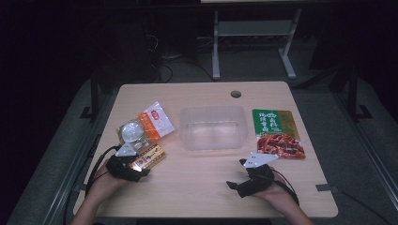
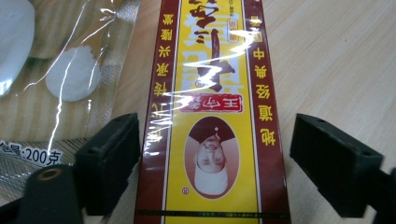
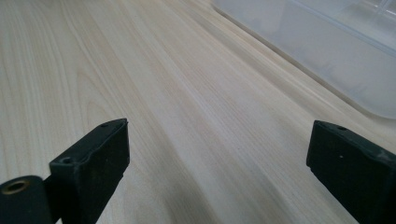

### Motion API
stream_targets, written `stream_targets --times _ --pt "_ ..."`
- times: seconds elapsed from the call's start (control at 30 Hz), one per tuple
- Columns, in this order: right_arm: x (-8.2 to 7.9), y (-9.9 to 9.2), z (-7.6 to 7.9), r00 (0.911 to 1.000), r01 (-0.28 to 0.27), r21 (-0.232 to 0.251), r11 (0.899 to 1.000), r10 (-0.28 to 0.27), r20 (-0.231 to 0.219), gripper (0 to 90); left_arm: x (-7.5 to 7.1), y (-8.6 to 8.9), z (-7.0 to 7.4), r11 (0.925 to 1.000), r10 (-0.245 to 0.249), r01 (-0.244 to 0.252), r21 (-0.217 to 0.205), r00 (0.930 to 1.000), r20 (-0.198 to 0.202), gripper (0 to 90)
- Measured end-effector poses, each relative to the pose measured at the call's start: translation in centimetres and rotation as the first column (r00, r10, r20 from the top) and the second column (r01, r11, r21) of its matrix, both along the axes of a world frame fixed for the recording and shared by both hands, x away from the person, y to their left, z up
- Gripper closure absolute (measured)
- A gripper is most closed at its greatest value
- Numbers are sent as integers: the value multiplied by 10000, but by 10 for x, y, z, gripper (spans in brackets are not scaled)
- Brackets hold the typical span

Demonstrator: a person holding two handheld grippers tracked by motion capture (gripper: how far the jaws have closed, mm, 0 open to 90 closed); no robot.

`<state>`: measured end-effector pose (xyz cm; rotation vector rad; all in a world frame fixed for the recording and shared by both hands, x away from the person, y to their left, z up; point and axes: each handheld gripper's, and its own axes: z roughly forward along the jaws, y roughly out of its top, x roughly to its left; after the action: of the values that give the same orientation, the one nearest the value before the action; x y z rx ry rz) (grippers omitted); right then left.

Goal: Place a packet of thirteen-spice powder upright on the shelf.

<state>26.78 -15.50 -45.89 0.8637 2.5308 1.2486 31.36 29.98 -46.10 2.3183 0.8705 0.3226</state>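
Two pads of my left claw straddle the red-and-yellow packet lying flat on the surface, spread, not yet pinching; next I should squeeze, then lift toward the clear tub.

We see a clear plastic tub mid-table, a green-and-red snack packet to its right, an orange-white pouch and a clear bag of white pieces to its left.
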Motion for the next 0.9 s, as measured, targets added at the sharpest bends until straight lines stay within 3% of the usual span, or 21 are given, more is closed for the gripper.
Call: stream_targets --times 0.3,0.67,0.9 --pt "0 0 0 10000 -36 -6 10000 36 41 57 1 3 1 10000 51 -51 -36 9999 -100 308" --pt "0 0 1 9999 -80 -5 10000 80 73 58 0 1 5 9999 148 -147 13 9996 -259 317" --pt "-1 -1 2 9999 -108 15 9999 108 78 59 -2 -2 11 9999 -61 57 -130 9994 -330 318"
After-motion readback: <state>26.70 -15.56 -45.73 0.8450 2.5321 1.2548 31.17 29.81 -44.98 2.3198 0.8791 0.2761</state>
